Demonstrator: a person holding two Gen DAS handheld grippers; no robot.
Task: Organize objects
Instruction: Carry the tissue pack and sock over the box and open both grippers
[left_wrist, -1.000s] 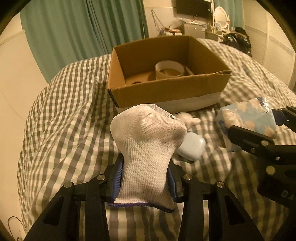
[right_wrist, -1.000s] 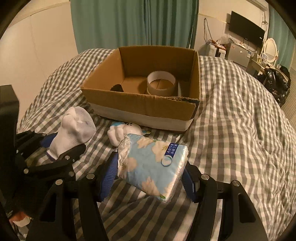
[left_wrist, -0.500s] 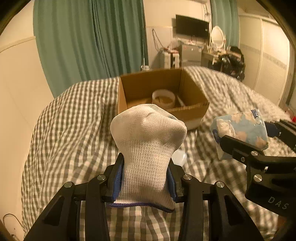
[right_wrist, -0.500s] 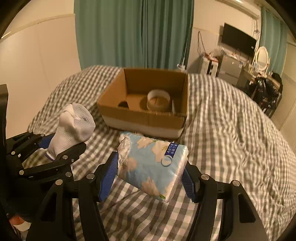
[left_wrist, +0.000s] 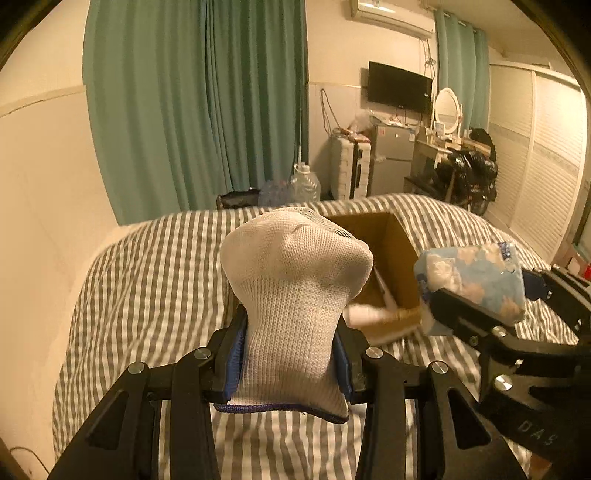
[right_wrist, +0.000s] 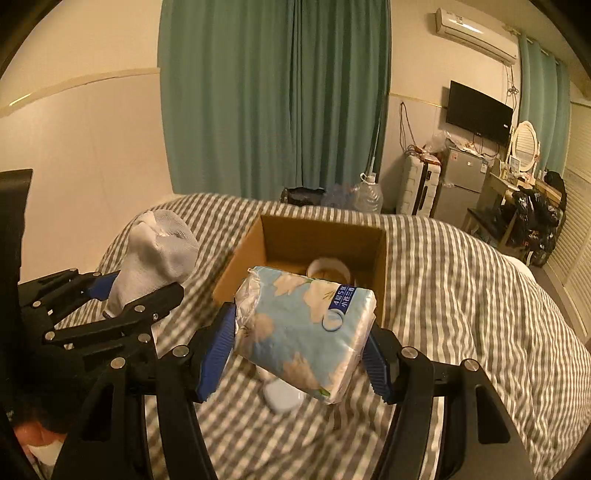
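We had both loads lifted above the bed (right_wrist: 461, 295). Left gripper (left_wrist: 288, 354) was clamped on the white sock (left_wrist: 291, 295); right gripper (right_wrist: 299, 343) was squeezed onto the tissue pack (right_wrist: 303, 325). Cardboard box (right_wrist: 382, 266) sat open ahead on the bed, tape roll (right_wrist: 328, 271) inside. A small pale case (right_wrist: 280, 397) lay on the bed under the pack. We judged this the carry step; next move needed both carried over the box rim, then released.

A home bedroom — checked bed (right_wrist: 461, 280), vanity mirror (right_wrist: 526, 142) (wall TV (right_wrist: 478, 112)).
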